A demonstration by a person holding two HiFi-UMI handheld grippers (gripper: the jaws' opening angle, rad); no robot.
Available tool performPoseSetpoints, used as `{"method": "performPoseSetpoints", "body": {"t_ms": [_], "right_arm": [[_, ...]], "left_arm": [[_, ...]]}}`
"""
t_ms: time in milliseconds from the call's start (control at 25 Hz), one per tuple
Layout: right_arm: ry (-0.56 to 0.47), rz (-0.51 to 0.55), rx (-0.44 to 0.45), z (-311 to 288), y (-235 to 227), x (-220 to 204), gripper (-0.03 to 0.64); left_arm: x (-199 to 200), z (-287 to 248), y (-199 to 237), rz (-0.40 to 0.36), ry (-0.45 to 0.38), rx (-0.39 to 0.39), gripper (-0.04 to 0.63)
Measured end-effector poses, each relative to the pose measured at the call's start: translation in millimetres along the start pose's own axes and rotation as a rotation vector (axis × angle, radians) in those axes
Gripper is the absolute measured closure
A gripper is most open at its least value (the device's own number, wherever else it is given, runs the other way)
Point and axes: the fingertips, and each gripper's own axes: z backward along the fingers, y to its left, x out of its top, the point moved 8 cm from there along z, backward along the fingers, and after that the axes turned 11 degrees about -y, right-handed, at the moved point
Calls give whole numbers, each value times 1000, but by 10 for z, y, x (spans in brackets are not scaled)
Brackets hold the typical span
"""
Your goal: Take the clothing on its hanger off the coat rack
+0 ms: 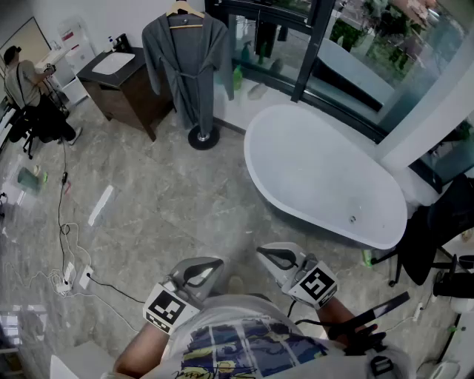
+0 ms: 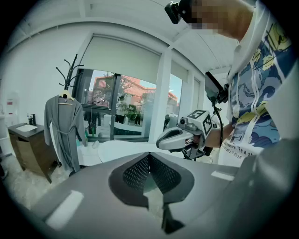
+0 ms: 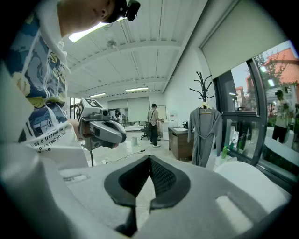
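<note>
- Head view: the task has not started. The grey robe (image 1: 185, 68) hangs on its hanger (image 1: 185, 10) at the top of the coat rack (image 1: 202, 138), far across the floor (image 1: 170, 215), between a wooden cabinet (image 1: 126, 92) and the bathtub (image 1: 326, 178). The left tool (image 1: 213, 264) and right tool (image 1: 266, 254) are held close to the person's body, well apart from the rack. Both carry nothing. The walk over, the grip on the hanger and the lift off the hook all appear to be left.
- Left gripper view: this tool's jaws are together, with nothing between them. The robe shows small at the left. Its long axis runs vertically, collar up at the hanger and hem down near the rack's base. Its belted front faces the room, roughly toward the person.
- Right gripper view: this tool's jaws are also pressed together on nothing. The robe hangs straight down under the rack's branching hooks, right of centre and just beside the window frame. Its sleeves fall along its sides, and the hanger's bar lies level across the shoulders.
</note>
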Motion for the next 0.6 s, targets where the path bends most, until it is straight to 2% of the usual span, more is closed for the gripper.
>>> {"method": "performPoseSetpoints", "body": {"t_ms": [280,600], "right_arm": [[8,-8,19,-69,-88,-12,615],[28,-27,36,-581,-413,-68,615]], "left_arm": [[69,-29,83,12,-4,22,592],[-45,-61,679,67,-7,57,592]]}}
